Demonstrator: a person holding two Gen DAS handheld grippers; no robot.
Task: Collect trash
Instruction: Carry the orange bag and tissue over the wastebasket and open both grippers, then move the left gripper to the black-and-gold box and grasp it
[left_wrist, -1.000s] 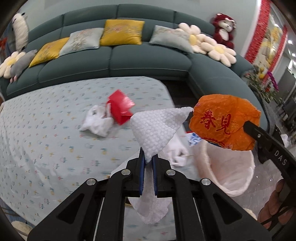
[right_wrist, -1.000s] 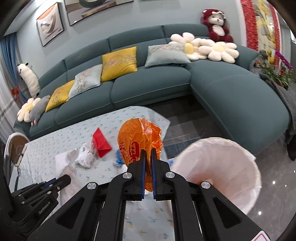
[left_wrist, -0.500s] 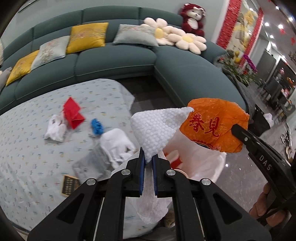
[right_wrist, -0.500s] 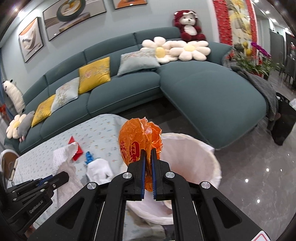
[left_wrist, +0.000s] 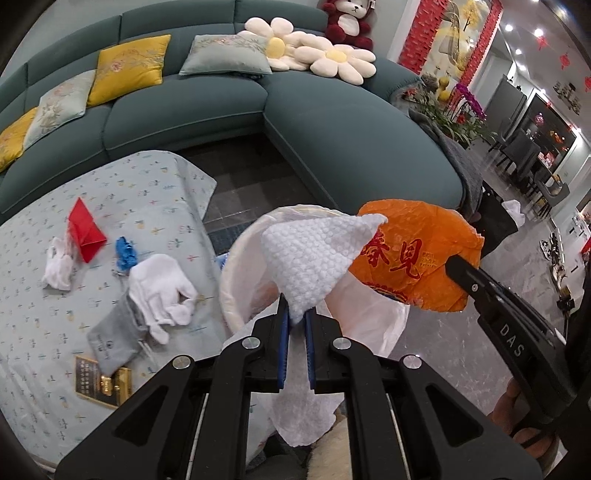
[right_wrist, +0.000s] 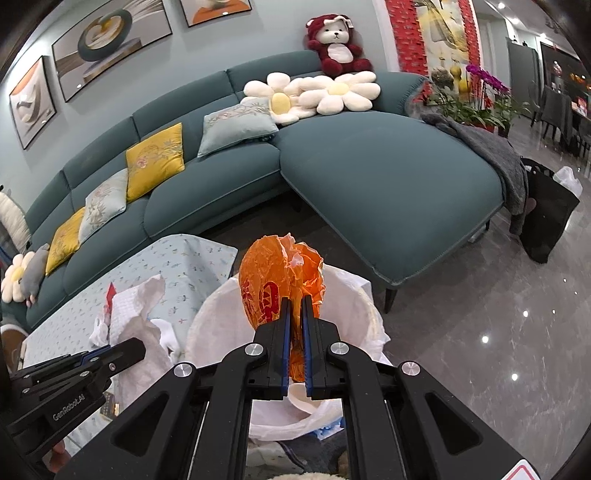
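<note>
My left gripper (left_wrist: 295, 314) is shut on a white textured paper towel (left_wrist: 314, 258), held over the rim of a white-lined trash bin (left_wrist: 236, 266). My right gripper (right_wrist: 294, 306) is shut on a crumpled orange plastic bag (right_wrist: 273, 273) with red characters, directly above the same trash bin (right_wrist: 354, 310). In the left wrist view the orange bag (left_wrist: 417, 258) hangs just right of the towel, with the right gripper (left_wrist: 458, 264) reaching in from the right. In the right wrist view the left gripper (right_wrist: 142, 345) and the towel (right_wrist: 136, 317) are at lower left.
On the patterned tablecloth (left_wrist: 37, 295) lie a red packet (left_wrist: 85, 229), a white crumpled tissue (left_wrist: 57, 266), a blue scrap (left_wrist: 123, 251), a white glove (left_wrist: 162, 288), a grey pouch (left_wrist: 110, 339) and a dark card (left_wrist: 99, 380). A teal sofa (right_wrist: 369, 177) curves behind.
Both grippers have swung to the right, away from the table, carrying the towel and the orange bag. The bin now sits directly beneath them.
</note>
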